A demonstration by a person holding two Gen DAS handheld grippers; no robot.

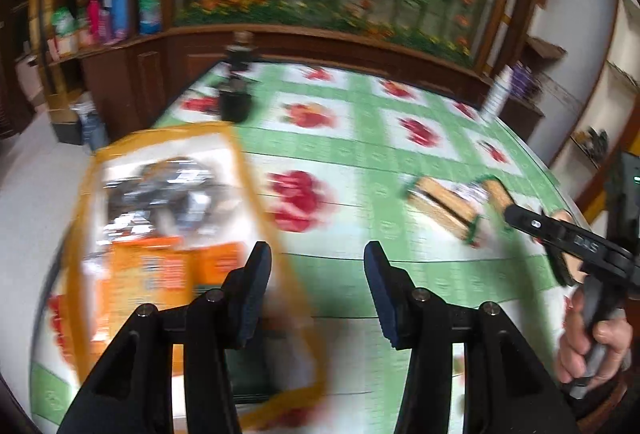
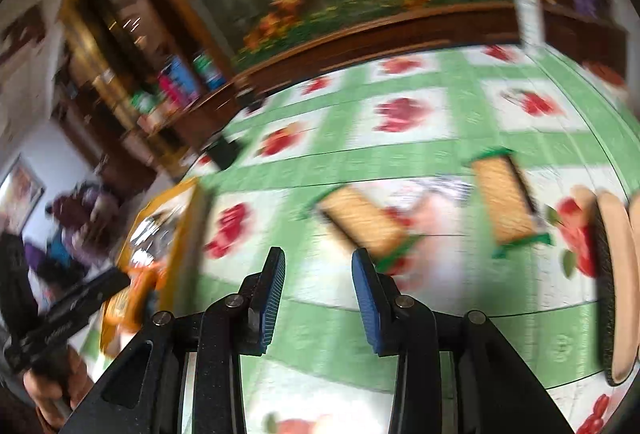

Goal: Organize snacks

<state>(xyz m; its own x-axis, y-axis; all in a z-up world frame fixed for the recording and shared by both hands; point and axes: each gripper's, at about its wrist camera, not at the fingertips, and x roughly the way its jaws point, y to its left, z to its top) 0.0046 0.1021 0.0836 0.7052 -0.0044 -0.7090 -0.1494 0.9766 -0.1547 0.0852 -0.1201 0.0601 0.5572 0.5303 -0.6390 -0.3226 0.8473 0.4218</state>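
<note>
1. Landmark: orange-rimmed tray (image 1: 160, 234) at the near left of the table (image 1: 360, 137); it holds foil-wrapped snacks.
2. Two cracker packets (image 2: 368, 222) (image 2: 504, 201) lie well right of the tray, green-edged, tan, long axes slanting away.
3. Right gripper (image 2: 318, 298) is nearer, just short of the first packet; jaws apart, empty.
4. Left gripper (image 1: 318, 294) is beside the tray; jaws apart, empty.
5. Round biscuit pack (image 2: 616, 286) lies farthest from the tray.
</note>
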